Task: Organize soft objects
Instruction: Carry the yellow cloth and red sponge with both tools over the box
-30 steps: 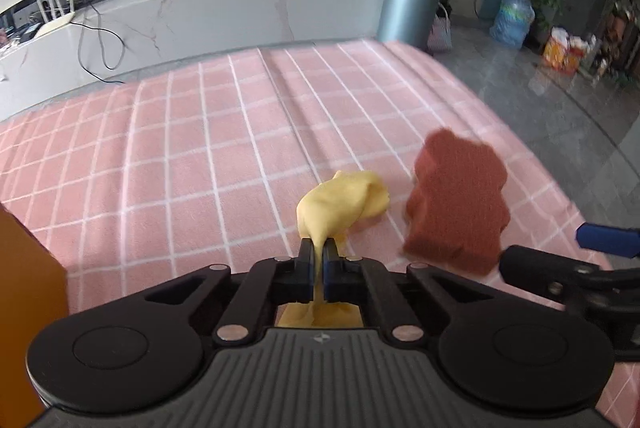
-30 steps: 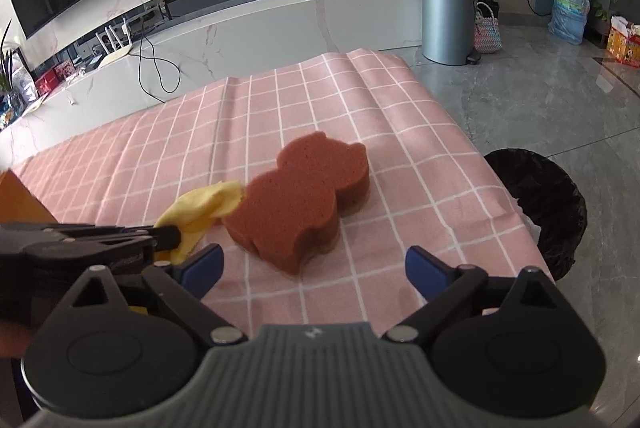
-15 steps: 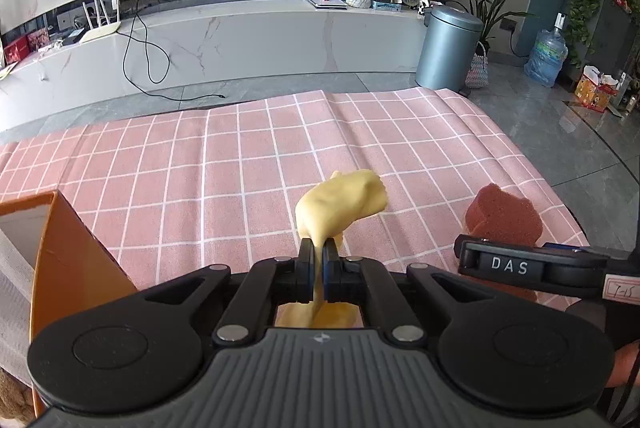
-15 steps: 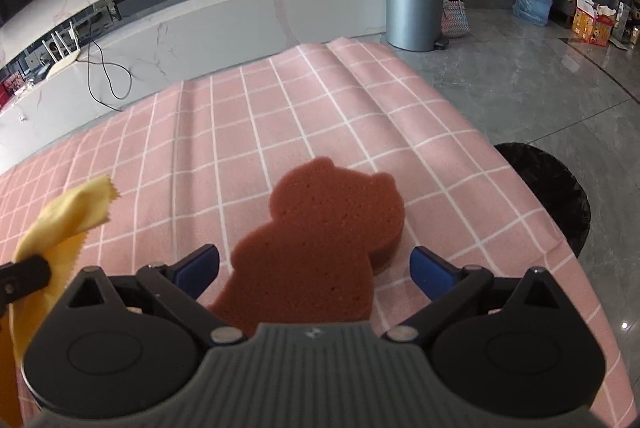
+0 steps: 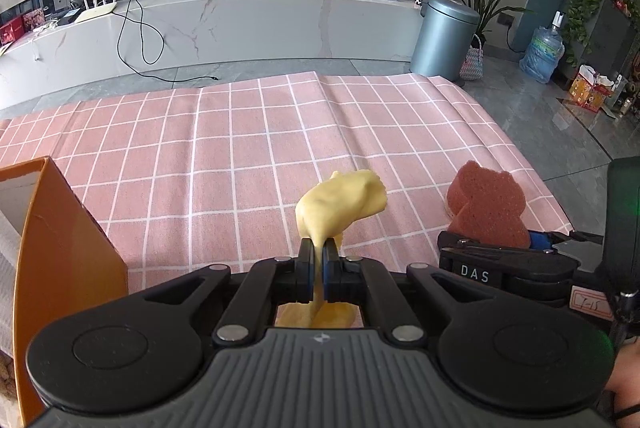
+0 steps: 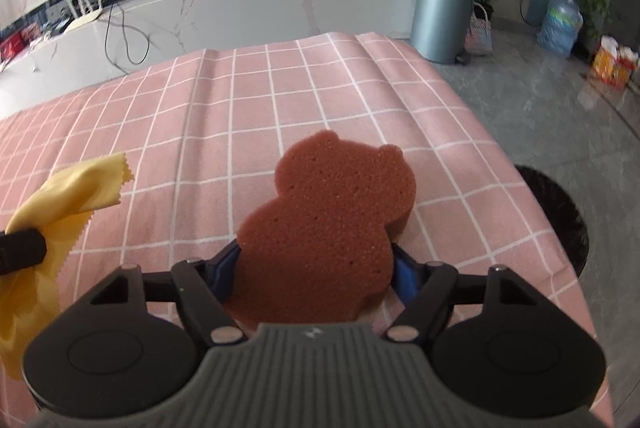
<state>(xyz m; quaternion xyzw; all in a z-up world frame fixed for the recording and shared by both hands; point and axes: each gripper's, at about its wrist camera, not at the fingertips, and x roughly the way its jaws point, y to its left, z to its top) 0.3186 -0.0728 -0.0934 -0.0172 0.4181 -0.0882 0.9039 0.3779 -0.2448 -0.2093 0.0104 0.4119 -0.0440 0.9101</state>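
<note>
Pinching a yellow cloth (image 5: 340,203) tight, the left gripper (image 5: 319,268) hangs above the surface (image 5: 240,147) while the right gripper's (image 6: 316,276) fingers (image 6: 224,274) are closing around the brown bear-shaped sponge (image 6: 332,228) near its right edge.

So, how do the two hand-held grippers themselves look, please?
The left gripper and the right gripper are both black plastic with a ribbed grey front plate, round side discs and silver screws. The jaws carry blue pads. The right one bears a white "DAS" marking and a small label.
</note>
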